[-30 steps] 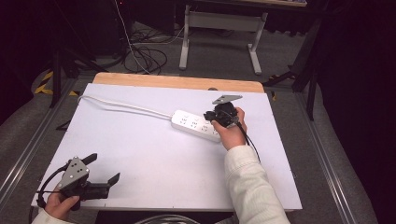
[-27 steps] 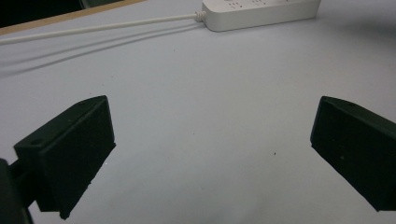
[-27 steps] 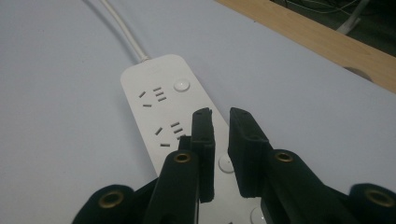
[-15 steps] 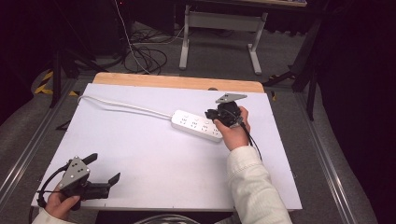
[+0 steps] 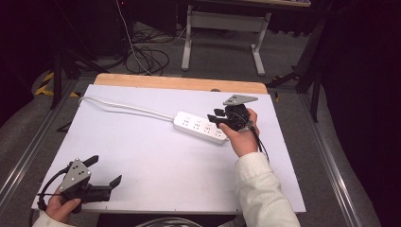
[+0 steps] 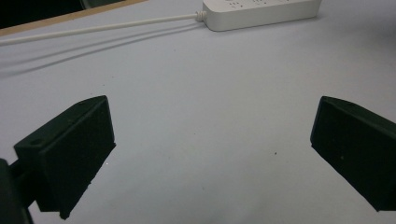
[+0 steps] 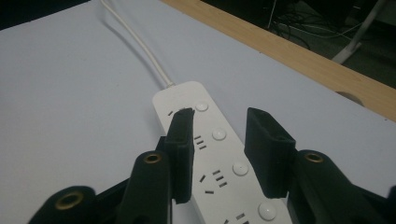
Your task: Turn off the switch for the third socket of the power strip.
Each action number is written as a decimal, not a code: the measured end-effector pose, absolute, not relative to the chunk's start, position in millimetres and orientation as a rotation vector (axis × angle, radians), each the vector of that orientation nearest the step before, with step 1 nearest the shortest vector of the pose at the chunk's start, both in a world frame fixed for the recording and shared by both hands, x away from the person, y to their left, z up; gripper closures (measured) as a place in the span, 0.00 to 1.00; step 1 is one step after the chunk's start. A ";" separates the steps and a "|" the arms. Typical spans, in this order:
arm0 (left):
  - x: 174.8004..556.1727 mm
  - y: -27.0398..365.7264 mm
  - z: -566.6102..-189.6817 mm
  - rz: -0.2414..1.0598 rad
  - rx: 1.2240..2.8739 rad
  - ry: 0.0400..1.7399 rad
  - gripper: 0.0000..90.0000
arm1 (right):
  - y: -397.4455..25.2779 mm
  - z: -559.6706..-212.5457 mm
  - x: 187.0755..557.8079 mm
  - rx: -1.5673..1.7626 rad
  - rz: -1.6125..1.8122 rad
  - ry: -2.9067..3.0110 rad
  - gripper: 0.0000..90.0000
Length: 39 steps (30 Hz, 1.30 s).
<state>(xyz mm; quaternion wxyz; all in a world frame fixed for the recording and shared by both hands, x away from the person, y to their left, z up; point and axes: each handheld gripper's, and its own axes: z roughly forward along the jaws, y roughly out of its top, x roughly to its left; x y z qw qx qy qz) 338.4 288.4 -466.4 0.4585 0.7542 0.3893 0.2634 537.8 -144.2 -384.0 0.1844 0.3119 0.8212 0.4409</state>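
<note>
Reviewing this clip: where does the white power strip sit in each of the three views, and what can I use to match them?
High view: power strip lies right of table centre, under the right gripper.
Left gripper view: its cable end shows at the top edge, far beyond the open jaws.
Right gripper view: it runs up from the bottom centre, between the parted jaws.
Shared landmark: its white cable.

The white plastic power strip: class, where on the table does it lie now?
In the high view, the white plastic power strip lies right of centre on the white table, beneath the right gripper, its cord trailing far left.
</note>
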 end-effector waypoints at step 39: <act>339.3 289.5 -465.6 0.641 1.854 0.963 0.00 | -201.5 -393.8 432.2 0.788 1.460 2.263 0.25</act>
